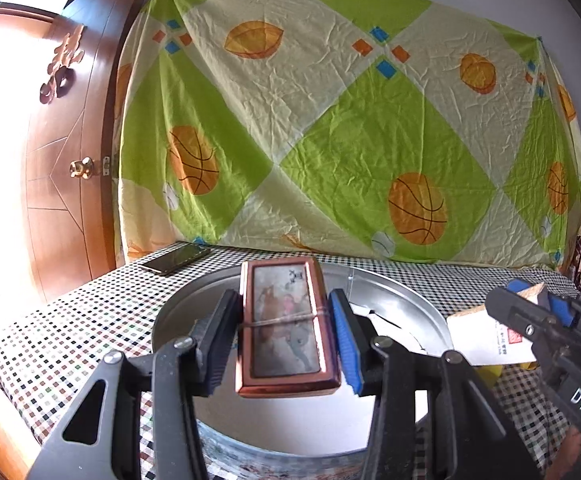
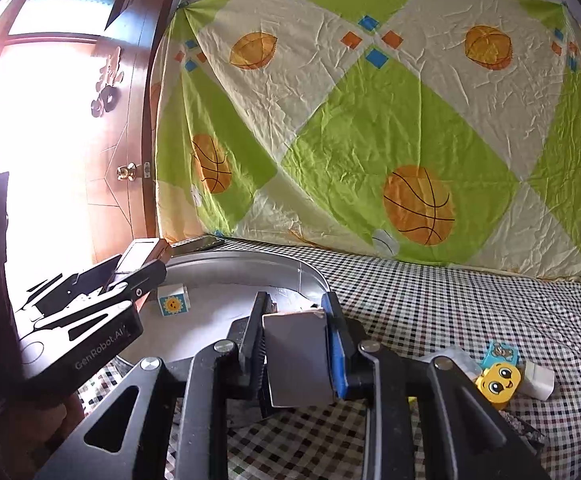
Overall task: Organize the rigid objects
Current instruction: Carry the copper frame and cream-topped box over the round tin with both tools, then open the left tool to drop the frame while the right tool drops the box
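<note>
On the far left of the bench point(image 1: 70, 320), which wears a checkered cloth, a dark phone point(image 1: 174, 259) lies flat near the hanging bedsheet. Just right of it sits the round metal basin point(image 1: 402, 292), the likely collecting place, with a small white sunflower block point(image 2: 173, 300) already on its floor.

The left gripper point(image 1: 286, 332) hovers over the basin with its jaws partly open and pressed on the long sides of a copper-framed rectangular box point(image 1: 286, 324), which has a picture on its face and a thin band round its middle. The box looks stiff and fairly light, but its glossy rim is likely slippery, so the grip across the narrow width near the middle seems sound. Dropped onto the metal it could scuff or crack its face, so I judge a low release best.

Further right, the right gripper point(image 2: 294, 356) hangs over the basin's near right edge, jaws nearly closed on a flat grey card-like plate point(image 2: 296, 360), held by its two side edges. Thin and smooth, it is probably light and could pivot or slide between the pads.

On the cloth at the near right lie a yellow smiling-face block point(image 2: 498, 382), a blue block point(image 2: 501, 353) and a small white box point(image 2: 538, 378), all apart from the basin. They look hard and light, best taken across flat opposite faces.
</note>
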A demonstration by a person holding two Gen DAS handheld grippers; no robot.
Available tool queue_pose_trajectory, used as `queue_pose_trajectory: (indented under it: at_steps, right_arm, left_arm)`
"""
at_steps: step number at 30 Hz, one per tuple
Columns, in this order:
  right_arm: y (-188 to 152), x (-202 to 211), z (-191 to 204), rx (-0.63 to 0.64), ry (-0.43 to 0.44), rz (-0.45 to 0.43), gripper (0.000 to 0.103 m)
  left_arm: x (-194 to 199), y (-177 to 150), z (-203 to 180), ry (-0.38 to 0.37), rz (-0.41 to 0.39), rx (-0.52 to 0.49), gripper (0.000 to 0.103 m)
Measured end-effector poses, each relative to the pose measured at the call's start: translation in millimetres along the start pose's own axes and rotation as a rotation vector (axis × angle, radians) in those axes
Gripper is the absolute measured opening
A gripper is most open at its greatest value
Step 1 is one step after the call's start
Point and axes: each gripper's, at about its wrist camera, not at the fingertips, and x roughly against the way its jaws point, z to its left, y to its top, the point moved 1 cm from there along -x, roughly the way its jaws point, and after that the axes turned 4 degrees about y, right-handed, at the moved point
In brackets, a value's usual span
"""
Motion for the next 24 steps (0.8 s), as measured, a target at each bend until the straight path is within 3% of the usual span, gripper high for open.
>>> queue_pose_trajectory:
  at_steps: [5,11,16,19,20,22,24]
  right_arm:
    - [17,-26,13,0.020,0.042,0.030,0.030]
    - [26,-84,9,-0.003,0.079,0.142,0.029]
    - [22,-129,2,-0.005,0.048,0.230,0.029]
    - [18,-130,-6,-0.041,0.049,0.231,0.041]
    - [18,-127,-9,-0.052,0.052,0.224,0.047]
    - [17,-119,-14,-0.064,0.048,0.206,0.053]
    - [18,-105,-21,-0.080,0.045,0.186,0.057]
  left_arm:
    - [-20,4,12,0.027,0.067,-0.007,0.045]
    - [-40,2,18,0.039,0.132,-0.019,0.045]
    - [-53,0,18,0.037,0.180,-0.035,0.046]
    - [-57,0,17,0.048,0.194,-0.057,0.048]
    - [-58,1,16,0.056,0.193,-0.064,0.050]
    - [-57,3,19,0.081,0.186,-0.062,0.079]
    - [-52,5,23,0.099,0.163,-0.051,0.088]
